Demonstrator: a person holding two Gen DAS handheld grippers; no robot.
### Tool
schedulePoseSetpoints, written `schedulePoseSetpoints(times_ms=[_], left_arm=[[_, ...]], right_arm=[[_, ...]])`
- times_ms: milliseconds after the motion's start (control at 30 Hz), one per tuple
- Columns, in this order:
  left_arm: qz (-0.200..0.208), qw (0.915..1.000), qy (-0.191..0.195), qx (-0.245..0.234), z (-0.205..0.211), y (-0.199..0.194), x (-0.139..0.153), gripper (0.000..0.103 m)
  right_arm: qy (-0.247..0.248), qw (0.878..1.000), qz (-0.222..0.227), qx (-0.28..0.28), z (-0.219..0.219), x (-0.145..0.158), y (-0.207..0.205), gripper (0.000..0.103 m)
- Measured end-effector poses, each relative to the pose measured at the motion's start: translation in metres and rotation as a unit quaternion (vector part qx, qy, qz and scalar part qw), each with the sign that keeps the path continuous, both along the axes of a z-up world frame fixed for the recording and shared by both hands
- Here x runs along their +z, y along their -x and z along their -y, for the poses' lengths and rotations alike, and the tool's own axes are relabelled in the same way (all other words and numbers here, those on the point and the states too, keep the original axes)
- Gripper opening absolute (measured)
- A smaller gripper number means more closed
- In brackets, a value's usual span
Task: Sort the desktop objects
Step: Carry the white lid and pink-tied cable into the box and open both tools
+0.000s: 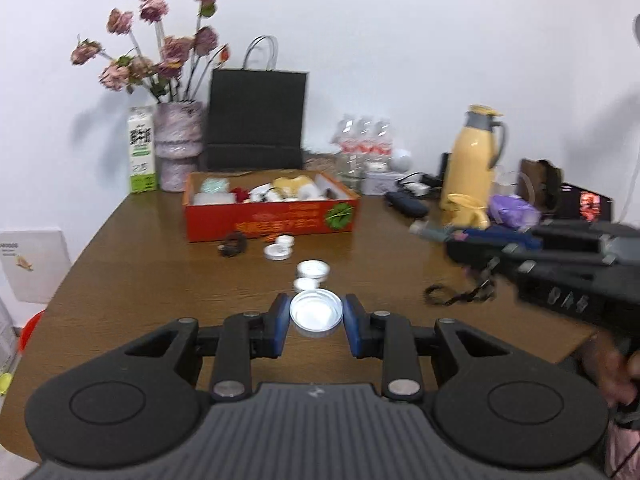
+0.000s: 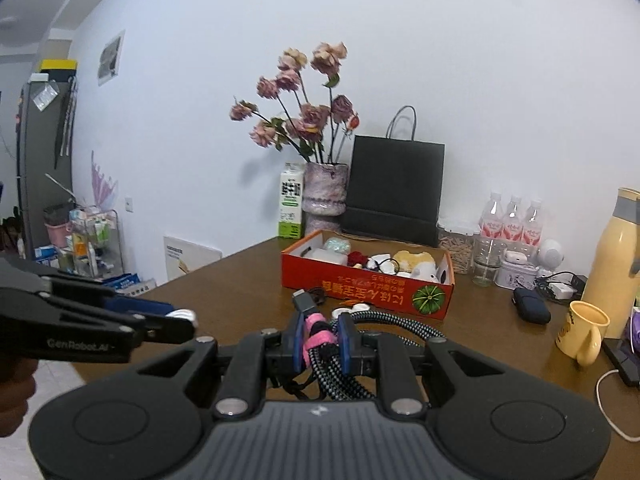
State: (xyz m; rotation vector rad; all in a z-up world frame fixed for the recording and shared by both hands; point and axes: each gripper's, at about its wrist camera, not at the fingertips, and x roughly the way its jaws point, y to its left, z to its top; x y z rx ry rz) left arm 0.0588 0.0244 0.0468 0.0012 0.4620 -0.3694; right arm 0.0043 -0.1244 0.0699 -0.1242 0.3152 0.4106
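Observation:
My left gripper [image 1: 316, 312] is shut on a round white lid [image 1: 316, 313] and holds it above the brown table [image 1: 140, 280]. My right gripper [image 2: 320, 334] is shut on a coiled braided cable [image 2: 340, 376] bound with a pink strap [image 2: 318, 338]. The orange box [image 1: 272, 216] holds several small items; it also shows in the right wrist view [image 2: 368, 284]. More white lids [image 1: 314, 270] and a dark hair tie [image 1: 233, 245] lie in front of the box. The right gripper [image 1: 472, 256] shows at the right of the left wrist view, the left gripper [image 2: 180, 320] at the left of the right wrist view.
A vase of dried roses [image 1: 178, 148], milk carton [image 1: 142, 152] and black paper bag [image 1: 256, 120] stand behind the box. Water bottles [image 1: 364, 140], a yellow thermos [image 1: 474, 160], a yellow mug [image 2: 584, 332] and a dark pouch [image 2: 532, 306] crowd the right side.

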Motion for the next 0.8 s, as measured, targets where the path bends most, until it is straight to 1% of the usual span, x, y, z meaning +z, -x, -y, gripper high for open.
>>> schedulePoseSetpoints(times_ms=[167,233,333,433,533,633,800], left_arm=[[0.003,0.9999,-0.011,0.006,0.009,0.014,-0.003,0.029],[0.004,0.9998,-0.019,0.01,0.014,0.016,-0.006,0.029],[0.011,0.9986,-0.036,0.038,0.018,0.016,-0.012,0.029],[0.002,0.9987,-0.033,0.038,0.019,0.011,-0.018,0.029],[-0.007,0.9985,-0.033,0.043,0.017,-0.001,-0.023,0.029],[-0.011,0.9982,-0.032,0.05,0.013,-0.017,-0.022,0.029],[-0.002,0.999,-0.024,0.037,0.003,-0.069,-0.001,0.029]], right_arm=[[-0.007,1.0,-0.021,0.004,0.0,-0.016,0.022,0.017],[-0.008,1.0,-0.028,0.0,0.002,-0.021,0.022,0.017],[-0.008,0.999,-0.037,-0.007,0.004,-0.027,0.018,0.017],[-0.008,0.999,-0.046,-0.014,0.008,-0.032,0.011,0.017],[-0.007,0.998,-0.055,-0.023,0.012,-0.035,-0.002,0.017],[-0.009,0.998,-0.057,-0.032,0.018,-0.033,-0.021,0.017],[-0.022,0.998,-0.049,-0.033,0.027,-0.017,-0.068,0.017]])
